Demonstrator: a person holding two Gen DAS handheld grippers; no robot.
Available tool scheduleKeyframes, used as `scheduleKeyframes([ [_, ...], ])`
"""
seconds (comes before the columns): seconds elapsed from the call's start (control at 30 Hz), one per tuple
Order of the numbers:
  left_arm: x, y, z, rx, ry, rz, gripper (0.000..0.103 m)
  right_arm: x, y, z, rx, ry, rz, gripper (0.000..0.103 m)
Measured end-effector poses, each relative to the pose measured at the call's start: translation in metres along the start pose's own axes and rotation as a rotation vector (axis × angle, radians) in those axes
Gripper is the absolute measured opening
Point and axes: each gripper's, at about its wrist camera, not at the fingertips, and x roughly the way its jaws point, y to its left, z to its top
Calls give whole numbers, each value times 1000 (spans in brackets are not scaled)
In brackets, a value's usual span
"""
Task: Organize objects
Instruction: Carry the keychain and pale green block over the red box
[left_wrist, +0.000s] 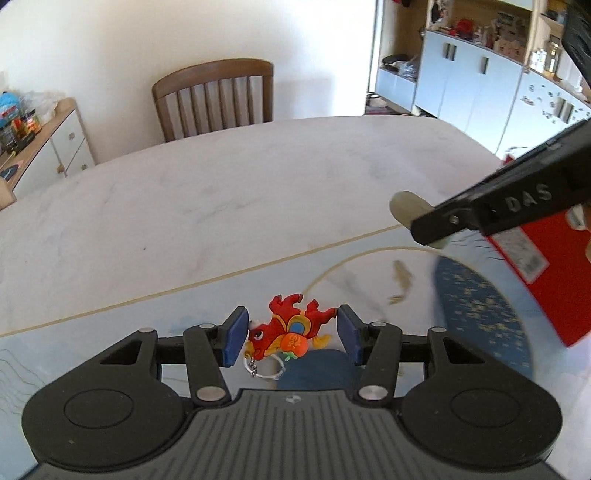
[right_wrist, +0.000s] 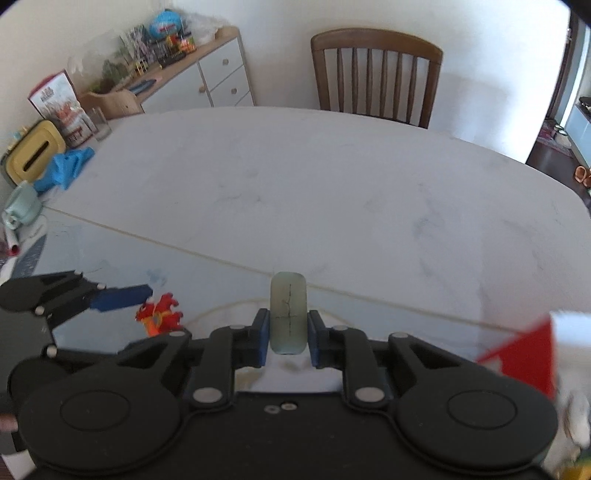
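Observation:
A red and orange rubber dragon keychain (left_wrist: 291, 334) lies on the pale blue mat (left_wrist: 147, 314), between the blue pads of my left gripper (left_wrist: 291, 334). The pads stand at its two ends, apparently touching it. The keychain also shows in the right wrist view (right_wrist: 159, 314), beside a left finger (right_wrist: 122, 297). My right gripper (right_wrist: 287, 332) is shut on a pale green oval stone (right_wrist: 287, 317), held upright above the mat. In the left wrist view the stone (left_wrist: 410, 210) sticks out past the right gripper's black finger (left_wrist: 480, 206).
A red box (left_wrist: 546, 273) stands at the right, also showing in the right wrist view (right_wrist: 524, 354). A blue patterned disc (left_wrist: 480, 306) lies by it. A wooden chair (right_wrist: 376, 74) stands behind the white marble table (right_wrist: 332, 184). A yellow box (right_wrist: 33, 151), blue cloth (right_wrist: 66, 166) and glass (right_wrist: 99, 123) sit far left.

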Motion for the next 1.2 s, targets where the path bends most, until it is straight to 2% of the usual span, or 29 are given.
scheduleKeyframes([
  [0.03,-6,-3,10,7,-1,-8,52,-7,0,-3,1,-6,3,19],
  [0.33,-54,-46,26,33,-18,-86,52,-75,0,-35,-2,-51,0,19],
  [0.63,-79,-104,50,80,-55,-149,52,-136,-23,-68,3,-105,-35,19],
  [0.93,-69,-176,78,139,-82,-184,52,-171,-74,-96,27,-138,-66,19],
  [1.2,-45,-240,102,178,-76,-210,52,-189,-138,-119,67,-151,-110,19],
])
